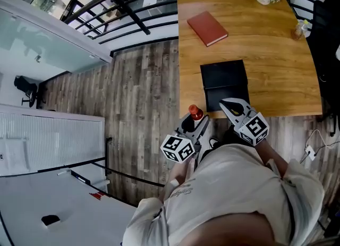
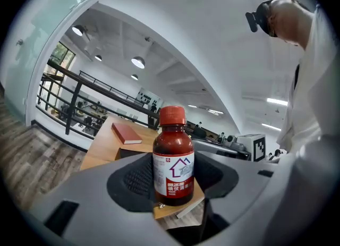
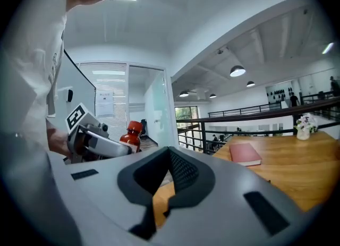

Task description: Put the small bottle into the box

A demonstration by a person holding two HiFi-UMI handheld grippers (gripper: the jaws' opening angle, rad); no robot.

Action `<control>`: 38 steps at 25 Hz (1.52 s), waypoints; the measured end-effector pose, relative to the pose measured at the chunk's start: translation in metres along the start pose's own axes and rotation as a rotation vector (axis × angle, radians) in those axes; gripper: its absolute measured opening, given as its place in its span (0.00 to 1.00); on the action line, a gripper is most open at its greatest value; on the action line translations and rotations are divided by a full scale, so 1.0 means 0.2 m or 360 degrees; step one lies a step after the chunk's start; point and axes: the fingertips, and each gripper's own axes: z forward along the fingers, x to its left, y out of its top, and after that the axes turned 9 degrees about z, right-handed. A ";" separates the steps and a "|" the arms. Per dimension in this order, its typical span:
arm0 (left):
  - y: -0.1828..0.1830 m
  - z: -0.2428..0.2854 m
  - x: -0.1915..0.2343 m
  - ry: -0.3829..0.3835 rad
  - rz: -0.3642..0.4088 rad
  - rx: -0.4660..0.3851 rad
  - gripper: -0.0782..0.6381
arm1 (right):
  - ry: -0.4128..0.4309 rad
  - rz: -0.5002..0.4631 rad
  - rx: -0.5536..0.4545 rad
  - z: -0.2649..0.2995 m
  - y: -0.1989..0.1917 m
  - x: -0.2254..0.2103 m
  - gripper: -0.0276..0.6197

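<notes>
Here, in the head view, the left tool (image 1: 197, 124) gripped the small bottle (image 1: 196, 112) around its body, with the red cap up. The bottle hung over the floor, short of the black box (image 1: 225, 83) and off that box's near left corner. The box lay on the wooden worktop (image 1: 276, 69) at the edge closest to the person. A red book (image 1: 207, 27) lay beyond the box. The right tool (image 1: 227, 104) pointed at the box's near edge, both tools being held close to the person's body.

In the left gripper view, the jaws were clamped on the lower half of the upright bottle (image 2: 173, 157), its label facing the camera. The box showed only as a dark sliver behind it.

In the right gripper view, the right tool's jaws stood together with nothing between them. The bottle appeared off to the side, away from the box.

The step in hand looked like carrying the bottle to the box. The next move would call for bringing it over the box, lowering it upright and letting go. Whether the box was open could not be told.
</notes>
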 end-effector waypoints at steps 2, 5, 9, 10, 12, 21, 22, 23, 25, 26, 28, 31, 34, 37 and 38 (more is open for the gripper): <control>0.01 0.06 0.02 -0.0042 -0.0062 -0.0001 0.42 | -0.0014 -0.0025 -0.0001 0.01 0.02 -0.04 0.04; 0.04 0.17 0.02 -0.0089 -0.0095 0.0001 0.42 | -0.0058 -0.0024 0.0003 0.01 0.03 -0.16 0.04; 0.10 0.32 0.05 -0.0093 -0.0074 0.0045 0.42 | -0.0075 0.0015 -0.0016 0.06 0.05 -0.31 0.04; 0.12 0.36 0.05 -0.0099 -0.0078 0.0047 0.42 | -0.0068 -0.0004 -0.0029 0.06 0.07 -0.33 0.04; 0.17 0.45 0.05 -0.0123 -0.0082 0.0044 0.42 | -0.0071 -0.0043 -0.0062 0.05 0.13 -0.41 0.04; 0.28 0.83 0.06 -0.0164 -0.0008 0.0110 0.42 | -0.0302 -0.0040 -0.0087 -0.17 0.16 -0.93 0.04; 0.27 0.87 0.05 -0.0165 -0.0006 0.0124 0.42 | -0.0312 -0.0032 -0.0076 -0.19 0.14 -0.97 0.04; 0.26 0.90 0.05 -0.0164 -0.0009 0.0139 0.42 | -0.0314 -0.0023 -0.0072 -0.21 0.12 -1.00 0.04; 0.23 0.97 0.04 -0.0149 -0.0028 0.0175 0.42 | -0.0318 0.0001 -0.0067 -0.23 0.08 -1.07 0.04; 0.22 1.00 0.05 -0.0137 -0.0039 0.0197 0.42 | -0.0323 0.0024 -0.0064 -0.24 0.06 -1.11 0.04; 0.18 1.04 0.05 -0.0118 -0.0055 0.0242 0.42 | -0.0321 0.0070 -0.0069 -0.25 0.04 -1.16 0.04; 0.16 1.10 0.07 -0.0106 -0.0064 0.0282 0.42 | -0.0290 0.0065 -0.0080 -0.25 0.04 -1.21 0.04; 0.13 1.16 0.07 -0.0109 -0.0110 0.0319 0.42 | -0.0301 0.0077 -0.0060 -0.24 0.01 -1.28 0.04; 0.12 1.19 0.06 -0.0112 -0.0126 0.0351 0.42 | -0.0330 0.0144 -0.0068 -0.26 -0.01 -1.32 0.04; 0.13 1.20 0.06 -0.0113 -0.0125 0.0357 0.42 | -0.0331 0.0156 -0.0071 -0.26 -0.01 -1.32 0.04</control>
